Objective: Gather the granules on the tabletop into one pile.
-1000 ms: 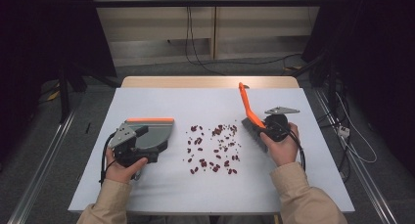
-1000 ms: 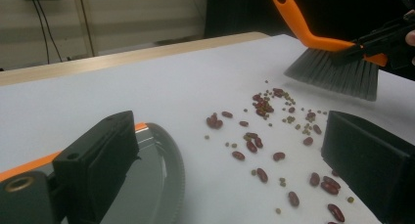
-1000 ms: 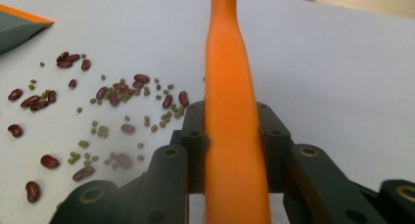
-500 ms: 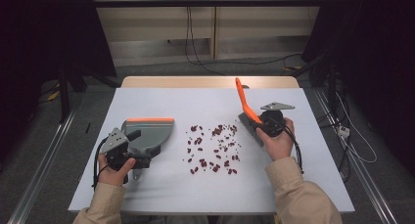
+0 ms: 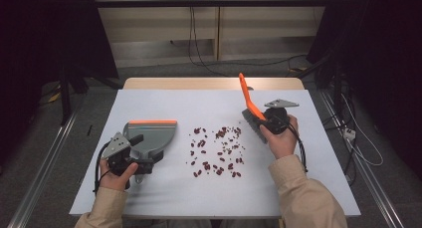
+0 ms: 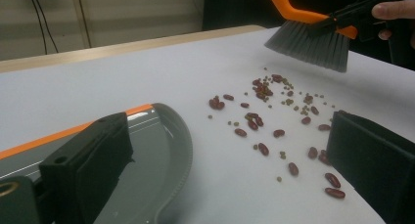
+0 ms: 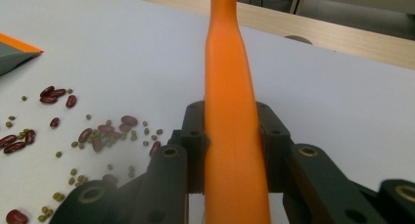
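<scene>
Two hand-held grippers over the white table (image 5: 164, 193) in a dark room: right (image 5: 262, 119) clamps the brush (image 5: 247, 100), left (image 5: 142, 149) gapes.

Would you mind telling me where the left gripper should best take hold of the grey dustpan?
Probably the short handle at the dustpan's near end, approached from the person's side: the orange lip faces away, the tray lies flat, and the left gripper sits just there.

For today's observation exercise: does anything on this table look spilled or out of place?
Yes. Red beans and small green ones lie scattered loose across the middle of the table, between the grey dustpan and the orange-handled brush clamped in the right gripper, bristles off the table.
</scene>
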